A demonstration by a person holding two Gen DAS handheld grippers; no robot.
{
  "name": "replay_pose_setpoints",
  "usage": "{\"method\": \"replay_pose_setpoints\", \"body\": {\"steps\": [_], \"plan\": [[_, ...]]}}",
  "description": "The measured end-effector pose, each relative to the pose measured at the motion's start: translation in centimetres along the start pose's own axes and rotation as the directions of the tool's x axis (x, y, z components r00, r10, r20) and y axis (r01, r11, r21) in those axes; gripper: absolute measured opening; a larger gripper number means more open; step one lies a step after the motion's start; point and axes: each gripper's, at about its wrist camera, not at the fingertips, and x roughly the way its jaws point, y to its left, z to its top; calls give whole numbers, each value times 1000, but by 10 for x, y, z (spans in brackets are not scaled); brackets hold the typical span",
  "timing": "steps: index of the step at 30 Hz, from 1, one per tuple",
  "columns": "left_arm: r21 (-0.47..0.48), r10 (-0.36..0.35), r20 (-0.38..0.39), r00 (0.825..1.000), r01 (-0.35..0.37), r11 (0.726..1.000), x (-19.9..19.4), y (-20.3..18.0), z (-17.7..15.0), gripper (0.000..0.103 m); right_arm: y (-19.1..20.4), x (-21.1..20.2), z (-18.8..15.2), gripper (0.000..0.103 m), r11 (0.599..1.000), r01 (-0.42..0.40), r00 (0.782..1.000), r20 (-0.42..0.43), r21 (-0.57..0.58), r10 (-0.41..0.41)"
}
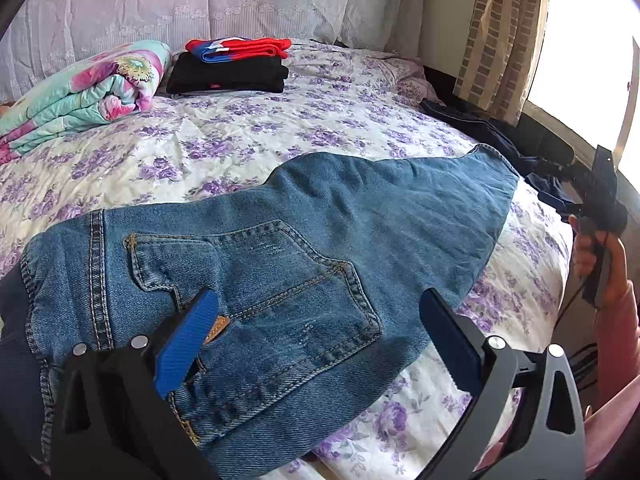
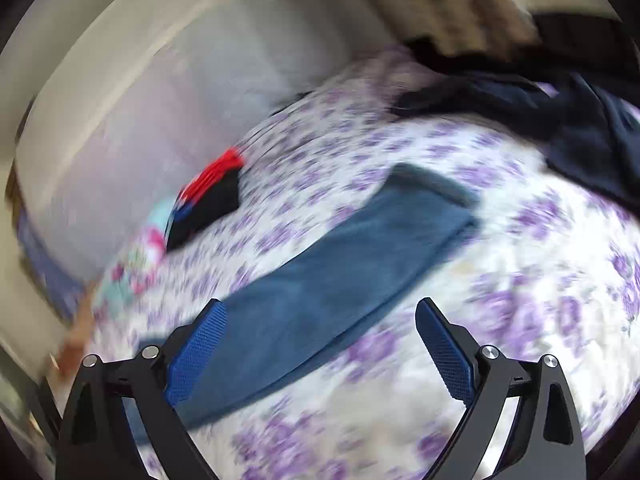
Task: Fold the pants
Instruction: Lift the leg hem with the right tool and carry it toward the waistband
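Both sets of jaws stand spread apart, gripping nothing, above the jeans [image 1: 304, 240] on the bed [image 1: 248, 136].

Taking the jeans as the landmark: they lie flat on the purple-flowered bedsheet, back pocket [image 1: 272, 280] facing up at the waist end, legs laid together and running away toward the window side. The left gripper [image 1: 320, 328] hovers over the pocket, blue pads [image 1: 188, 340] wide of each other. The right gripper [image 2: 320, 344], in a motion-blurred view, hangs above the leg part of the jeans [image 2: 344, 256], likewise wide. Beyond the jeans, toward the headboard, sit a stack of folded clothes [image 1: 232, 64] and a rolled floral quilt [image 1: 88, 88]. Past the leg hems lies a heap of dark garments [image 1: 500, 136].
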Motion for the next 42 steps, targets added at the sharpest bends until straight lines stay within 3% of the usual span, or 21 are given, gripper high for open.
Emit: {"method": "replay_pose_setpoints", "body": {"steps": [4,6,12,14,22,25,26,27,29,32,34,39,42], "plan": [[4,12,2,1000,-12,1000,0,-1,0,98,-46,30,17,82,981,-60,995,-66,187,73],[5,14,2,1000,-14,1000,0,-1,-1,98,-54,43,22,71,975,-50,993,-89,216,71],[10,19,3,1000,-19,1000,0,-2,-2,98,-55,74,35,65,966,-75,986,-124,246,108],[15,25,3,1000,-25,1000,0,-3,-2,98,-54,81,37,59,969,-73,986,-128,238,106],[18,31,9,999,-31,999,-1,-2,-2,98,-70,90,37,18,941,-122,980,-113,316,165],[-18,45,15,999,-44,999,-4,0,2,98,-62,89,36,17,957,-97,986,-107,272,131],[-58,19,17,1000,-18,998,-6,-1,6,98,-60,90,36,17,963,-85,988,-106,258,115],[-80,-33,25,999,35,996,-8,-4,10,98,-58,91,35,16,968,-73,990,-102,241,100],[-115,-175,71,982,182,976,-11,-20,23,98,-57,90,34,16,972,-64,992,-94,226,87],[-62,-256,92,962,262,963,3,-66,43,98,-56,89,33,16,975,-60,993,-85,214,80],[-1,-295,65,953,296,955,24,-106,53,98,-57,88,33,16,976,-63,993,-81,207,81],[-32,-331,0,943,331,943,84,-171,62,98,-57,87,32,16,980,-61,995,-63,187,74],[-136,-294,-116,949,278,951,130,-178,49,96,-51,85,30,15,988,-29,998,-57,153,38]]}}
